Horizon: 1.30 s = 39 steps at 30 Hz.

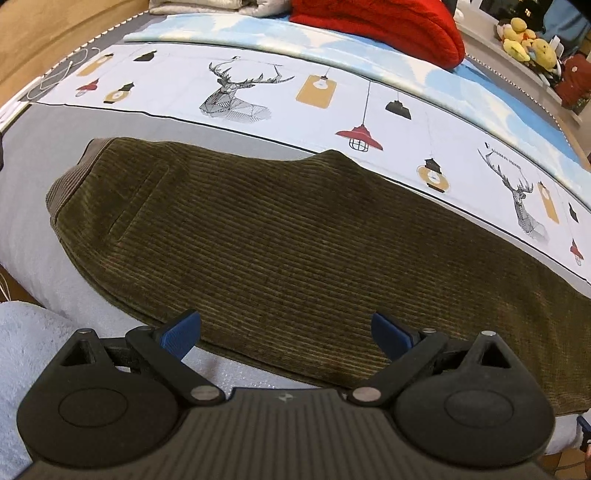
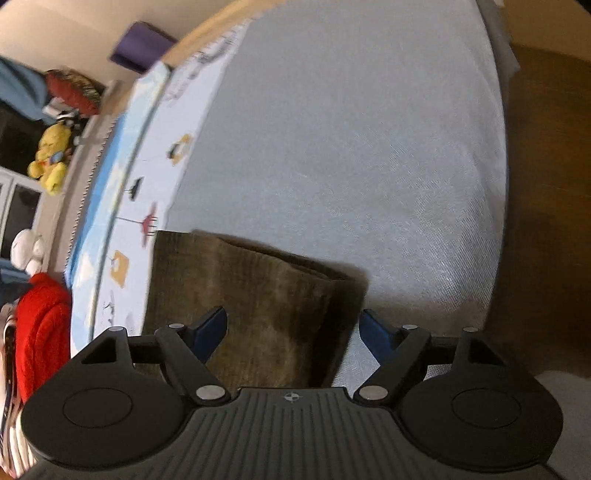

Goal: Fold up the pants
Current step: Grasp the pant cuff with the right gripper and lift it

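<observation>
One pair of pants, folded lengthwise, more folds left

One pair of olive corduroy pants (image 1: 280, 236) lies on the bed (image 2: 351, 147), legs stacked, apparently not yet folded crosswise. Two grippers hover: left gripper (image 1: 286, 334) jaws wide, empty, pants just ahead; right gripper (image 2: 291, 328) jaws wide, straddling the hem end, not pressing.

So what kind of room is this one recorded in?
Most likely a bedroom at home. Olive corduroy pants lie on a bed with a grey sheet and a printed quilt with deer and lamps. A red blanket lies beyond, and yellow plush toys sit on a ledge beside the bed.
</observation>
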{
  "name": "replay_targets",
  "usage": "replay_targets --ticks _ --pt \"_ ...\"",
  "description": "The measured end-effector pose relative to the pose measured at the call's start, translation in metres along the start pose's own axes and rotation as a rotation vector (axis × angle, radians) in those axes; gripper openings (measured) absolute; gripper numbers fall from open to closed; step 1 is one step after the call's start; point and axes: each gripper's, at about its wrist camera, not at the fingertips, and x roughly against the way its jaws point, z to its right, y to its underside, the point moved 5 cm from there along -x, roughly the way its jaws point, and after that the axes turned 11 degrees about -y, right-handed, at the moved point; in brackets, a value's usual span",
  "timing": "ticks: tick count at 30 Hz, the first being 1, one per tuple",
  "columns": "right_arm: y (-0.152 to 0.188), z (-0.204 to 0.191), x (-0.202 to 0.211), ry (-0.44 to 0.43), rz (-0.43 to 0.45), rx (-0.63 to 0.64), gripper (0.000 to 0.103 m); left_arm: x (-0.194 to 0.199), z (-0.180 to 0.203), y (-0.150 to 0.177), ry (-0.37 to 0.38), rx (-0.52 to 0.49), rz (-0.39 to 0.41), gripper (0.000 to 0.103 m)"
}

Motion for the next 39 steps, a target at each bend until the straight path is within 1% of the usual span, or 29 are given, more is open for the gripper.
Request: replay_targets --ticks 4,8,10,12,15,18,19,23,24,26,27,28,29,30,31,33,37,39 --pt "-0.007 0.006 0.0 -0.038 0.016 -0.083 0.08 -0.002 0.009 0.001 0.0 -0.01 -0.015 0.1" --pt "-0.014 0.012 0.0 -0.083 0.07 -0.143 0.08 -0.003 0.021 0.003 -0.005 -0.04 -0.026 0.1" --pt "-0.013 0.011 -0.003 -0.083 0.064 -0.115 0.081 -0.002 0.027 0.002 -0.013 -0.053 -0.023 0.1" --pt "-0.009 0.007 -0.003 -0.079 0.047 -0.061 0.08 -0.001 0.031 0.001 -0.008 -0.048 -0.025 0.1" --pt "0.011 0.002 -0.007 -0.105 -0.034 -0.043 0.08 0.0 0.04 0.001 0.007 -0.03 -0.03 0.1" --pt "0.016 -0.008 -0.014 -0.099 -0.055 0.051 0.082 -0.001 0.05 0.003 0.008 -0.049 -0.044 0.1" --pt "0.013 -0.009 -0.015 -0.116 -0.049 0.035 0.083 0.0 0.052 0.004 0.009 -0.054 -0.045 0.1" --pt "0.0 0.007 -0.014 -0.156 0.001 -0.153 0.082 0.006 0.052 0.004 0.009 -0.055 -0.039 0.1" --pt "0.0 0.009 -0.014 -0.159 0.009 -0.177 0.082 0.007 0.051 0.004 0.006 -0.051 -0.035 0.1" --pt "0.002 0.006 -0.014 -0.15 0.016 -0.154 0.083 0.008 0.047 0.002 -0.007 -0.037 -0.032 0.1" --pt "0.003 0.001 -0.015 -0.138 0.013 -0.118 0.083 0.007 0.045 0.002 -0.012 -0.028 -0.034 0.1" --pt "0.004 -0.004 -0.017 -0.115 0.003 -0.067 0.073 0.006 0.043 0.002 -0.016 -0.017 -0.041 0.1" --pt "0.006 -0.006 -0.019 -0.092 -0.005 -0.024 0.038 0.005 0.041 0.003 -0.017 -0.007 -0.049 0.1" --pt "0.007 -0.006 -0.021 -0.061 -0.026 0.001 0.016 0.005 0.037 0.004 -0.015 0.003 -0.057 0.1" --pt "0.007 -0.004 -0.023 -0.036 -0.025 -0.003 0.015 0.004 0.035 0.005 -0.013 0.012 -0.062 0.1" --pt "0.008 -0.005 -0.022 -0.024 -0.013 -0.012 0.015 0.003 0.028 0.006 -0.015 0.029 -0.067 0.1" --pt "0.011 -0.019 -0.026 0.05 0.0 0.07 0.014 0.003 0.012 0.005 -0.03 0.064 -0.079 0.1" --pt "0.016 -0.037 -0.029 0.123 0.007 0.181 0.014 0.004 0.001 0.003 -0.042 0.084 -0.084 0.1"
